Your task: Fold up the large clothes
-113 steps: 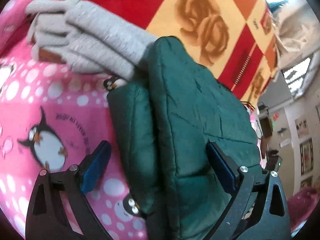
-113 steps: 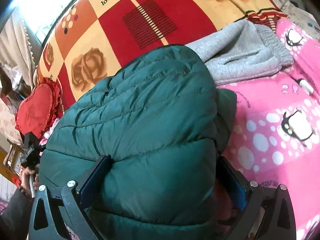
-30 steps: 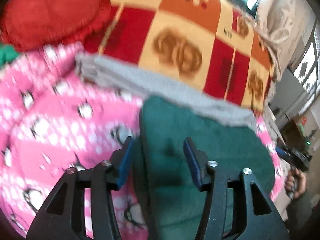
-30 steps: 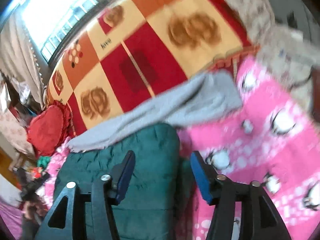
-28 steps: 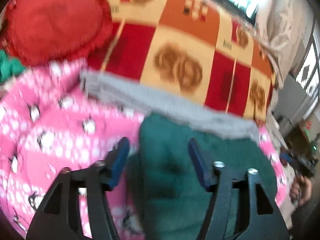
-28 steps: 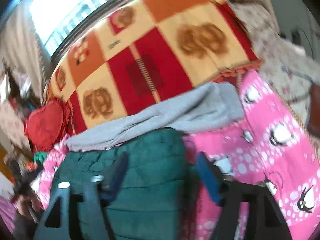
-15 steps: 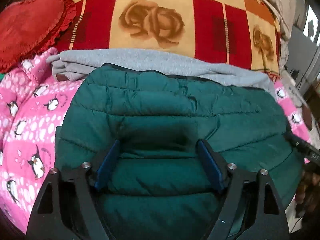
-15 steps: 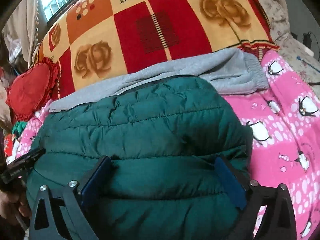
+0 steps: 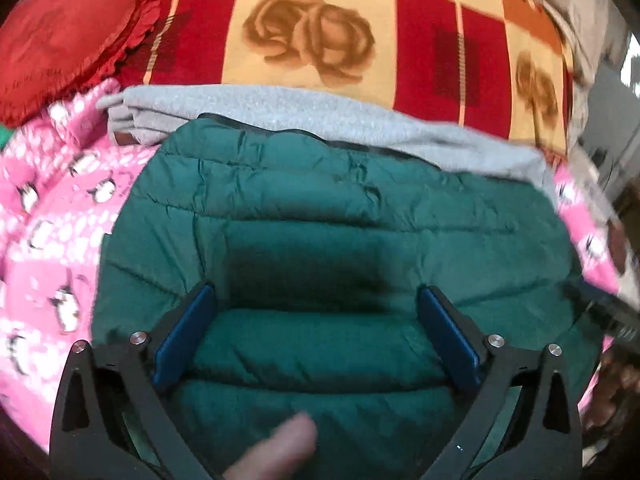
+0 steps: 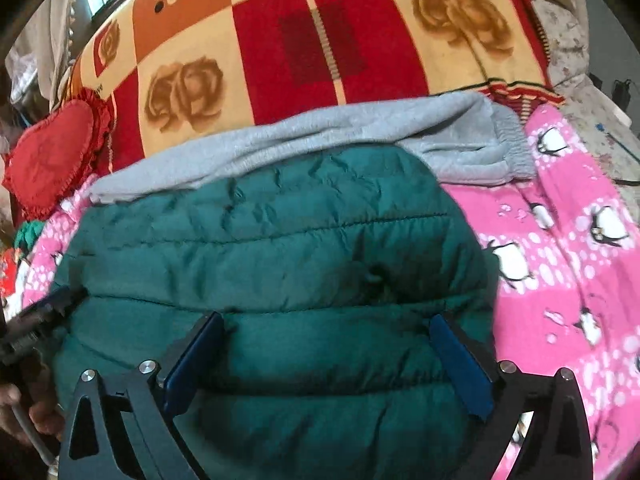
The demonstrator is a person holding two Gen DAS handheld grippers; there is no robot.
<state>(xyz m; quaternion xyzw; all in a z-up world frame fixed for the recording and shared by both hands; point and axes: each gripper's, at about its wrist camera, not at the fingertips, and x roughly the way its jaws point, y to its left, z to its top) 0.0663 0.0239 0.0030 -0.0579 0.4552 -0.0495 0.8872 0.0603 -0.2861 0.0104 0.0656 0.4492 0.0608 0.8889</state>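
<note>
A dark green quilted puffer jacket (image 9: 340,216) lies folded into a compact bundle on a pink penguin-print blanket (image 9: 44,216); it also fills the right wrist view (image 10: 280,248). My left gripper (image 9: 316,320) is open, its blue pads wide apart just above the jacket's near edge. My right gripper (image 10: 326,340) is open too, above the jacket's near right part. Neither holds fabric. A fingertip (image 9: 280,452) shows at the bottom of the left wrist view.
Folded grey sweatpants (image 10: 460,136) lie just behind the jacket, also seen in the left wrist view (image 9: 280,108). Behind them is a red and yellow rose-print blanket (image 10: 320,48). A red heart cushion (image 9: 60,36) lies at the far left.
Both grippers have opened from a narrower gap a second ago and drawn in low over the jacket. In the last half second the views have shifted only slightly closer; the jacket lies still.
</note>
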